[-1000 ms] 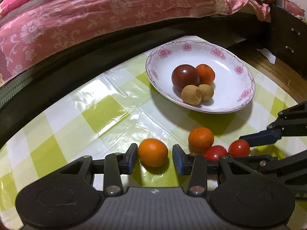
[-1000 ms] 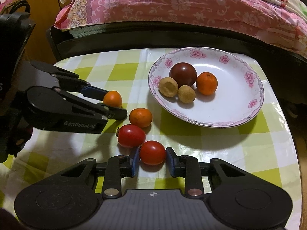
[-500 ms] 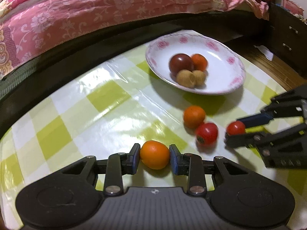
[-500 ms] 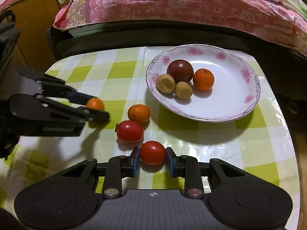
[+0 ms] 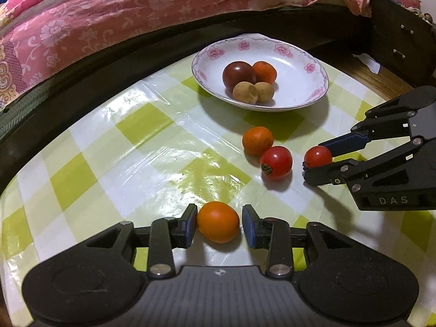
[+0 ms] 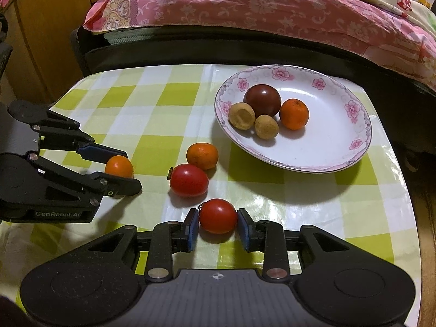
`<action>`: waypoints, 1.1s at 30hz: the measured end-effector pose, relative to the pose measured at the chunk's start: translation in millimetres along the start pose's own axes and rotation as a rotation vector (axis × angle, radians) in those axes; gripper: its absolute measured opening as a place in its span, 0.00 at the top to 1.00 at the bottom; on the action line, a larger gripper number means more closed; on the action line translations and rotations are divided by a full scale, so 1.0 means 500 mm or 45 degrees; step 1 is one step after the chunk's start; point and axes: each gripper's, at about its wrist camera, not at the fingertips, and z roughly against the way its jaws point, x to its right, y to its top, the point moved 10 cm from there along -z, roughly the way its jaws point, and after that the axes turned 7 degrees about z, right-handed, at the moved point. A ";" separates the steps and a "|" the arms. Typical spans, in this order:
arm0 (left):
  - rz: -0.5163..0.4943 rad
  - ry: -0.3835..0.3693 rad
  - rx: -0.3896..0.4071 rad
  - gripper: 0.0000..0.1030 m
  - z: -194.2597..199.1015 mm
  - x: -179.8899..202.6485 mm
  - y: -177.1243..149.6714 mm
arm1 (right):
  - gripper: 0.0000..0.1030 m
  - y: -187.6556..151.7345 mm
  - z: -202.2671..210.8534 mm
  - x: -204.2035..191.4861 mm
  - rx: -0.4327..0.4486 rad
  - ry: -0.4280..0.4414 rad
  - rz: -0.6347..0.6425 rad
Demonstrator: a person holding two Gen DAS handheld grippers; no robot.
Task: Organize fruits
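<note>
My left gripper [image 5: 219, 224] straddles a small orange [image 5: 218, 221] on the checked tablecloth; a small gap shows at the right pad, so it looks slightly open. My right gripper [image 6: 217, 226] has its pads on both sides of a red tomato [image 6: 218, 216] on the cloth, with a sliver of gap at the left pad. Between them lie a second tomato [image 6: 188, 180] and another orange [image 6: 202, 156]. The floral plate [image 6: 351, 147] holds a dark tomato [image 6: 262, 99], an orange [image 6: 294, 114] and two brown longans [image 6: 241, 115].
A dark bed frame [image 6: 245, 51] with pink bedding runs along the table's far edge. A wooden cabinet [image 6: 41, 35] stands at the left. A dark drawer unit [image 5: 403, 35] and the wooden floor lie to the right of the table.
Both grippers pulled their fruits back from the group: the left with the orange toward the near left. The left jaws then eased slightly off the orange.
</note>
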 end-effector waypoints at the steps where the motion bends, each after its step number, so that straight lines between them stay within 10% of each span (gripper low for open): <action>1: 0.005 0.003 -0.003 0.54 0.001 -0.001 -0.002 | 0.73 0.000 0.000 0.000 -0.001 0.000 0.000; 33: 0.021 -0.035 0.092 0.61 0.032 0.059 0.081 | 0.76 0.041 0.050 0.015 0.078 0.003 -0.108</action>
